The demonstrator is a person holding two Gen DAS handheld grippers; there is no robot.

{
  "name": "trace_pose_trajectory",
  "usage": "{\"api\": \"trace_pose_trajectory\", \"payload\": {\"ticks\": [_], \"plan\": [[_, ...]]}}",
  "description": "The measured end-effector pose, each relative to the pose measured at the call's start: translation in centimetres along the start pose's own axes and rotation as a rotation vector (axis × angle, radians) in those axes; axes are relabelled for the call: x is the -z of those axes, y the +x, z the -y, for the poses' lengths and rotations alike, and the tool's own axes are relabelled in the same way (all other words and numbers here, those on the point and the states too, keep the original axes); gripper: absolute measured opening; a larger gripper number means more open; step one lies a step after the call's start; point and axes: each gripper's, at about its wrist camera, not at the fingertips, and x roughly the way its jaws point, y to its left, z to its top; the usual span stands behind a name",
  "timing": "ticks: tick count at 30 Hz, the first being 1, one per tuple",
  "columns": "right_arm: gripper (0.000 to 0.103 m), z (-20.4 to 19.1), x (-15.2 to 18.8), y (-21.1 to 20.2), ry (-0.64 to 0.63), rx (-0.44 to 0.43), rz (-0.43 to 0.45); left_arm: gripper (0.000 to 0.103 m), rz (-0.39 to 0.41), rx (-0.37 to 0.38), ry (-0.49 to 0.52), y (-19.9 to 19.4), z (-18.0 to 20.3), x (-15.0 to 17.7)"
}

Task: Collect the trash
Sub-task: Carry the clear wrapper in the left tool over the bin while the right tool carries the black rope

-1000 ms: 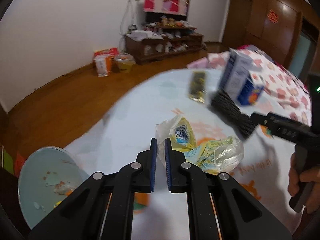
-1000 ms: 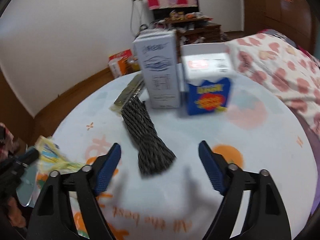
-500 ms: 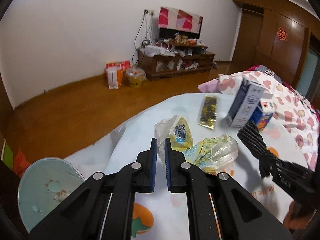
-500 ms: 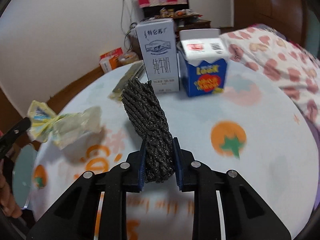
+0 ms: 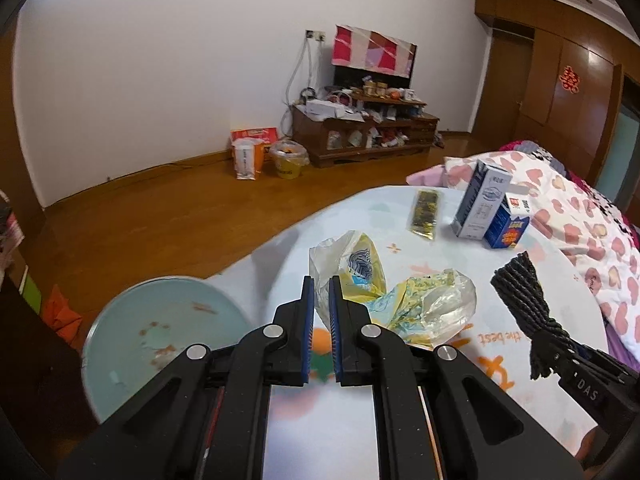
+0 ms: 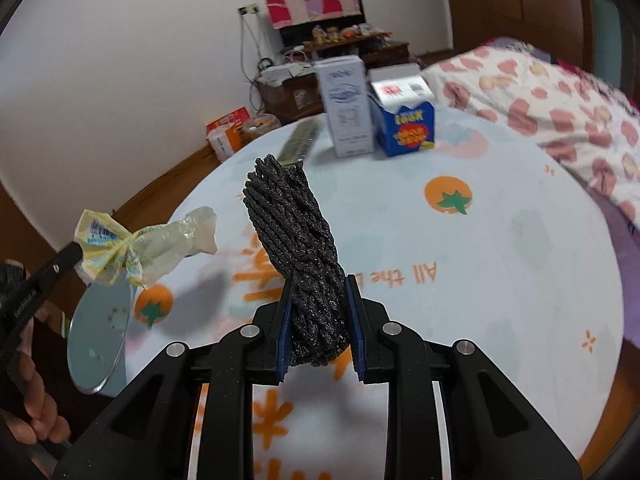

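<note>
My left gripper is shut on a crumpled yellow and clear plastic wrapper, held up above the round table. The same wrapper hangs at the left of the right wrist view, from the left gripper's tip. My right gripper is shut on a dark twisted bundle of cord, lifted off the cloth. That bundle shows at the right of the left wrist view. A light blue bin with stains inside stands open below the table's left edge.
On the table's printed cloth stand a white milk carton and a blue carton, with a flat gold packet beside them. A heart-patterned quilt lies to the right. A hand grips the left tool.
My right gripper closed on the dark cord bundle and lifted it off the table. Both grippers drew back from the cartons, and the wrapper rose with the left one.
</note>
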Motion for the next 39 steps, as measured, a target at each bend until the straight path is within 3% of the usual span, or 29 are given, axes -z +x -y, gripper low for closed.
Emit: {"api": "trace_pose_trajectory", "payload": {"ticks": [12, 24, 32, 39], "plan": [[0.025, -4.2, 4.0, -2.4, 0.019, -0.023, 0.005, 0.007, -0.008, -0.055, -0.066, -4.1, -5.4, 3.4], [0.025, -8.9, 4.6, -2.9, -0.043, -0.074, 0.015, 0.007, 0.045, -0.142, -0.129, -6.1, -10.1, 3.3], [0.025, -11.3, 5.2, -2.1, -0.043, -0.123, -0.002, 0.007, 0.036, -0.154, -0.168, -6.1, -12.3, 3.8], [0.025, -15.6, 4.8, -0.3, -0.139, -0.163, -0.029, 0.007, 0.028, -0.215, -0.195, -4.8, -14.9, 3.5]]}}
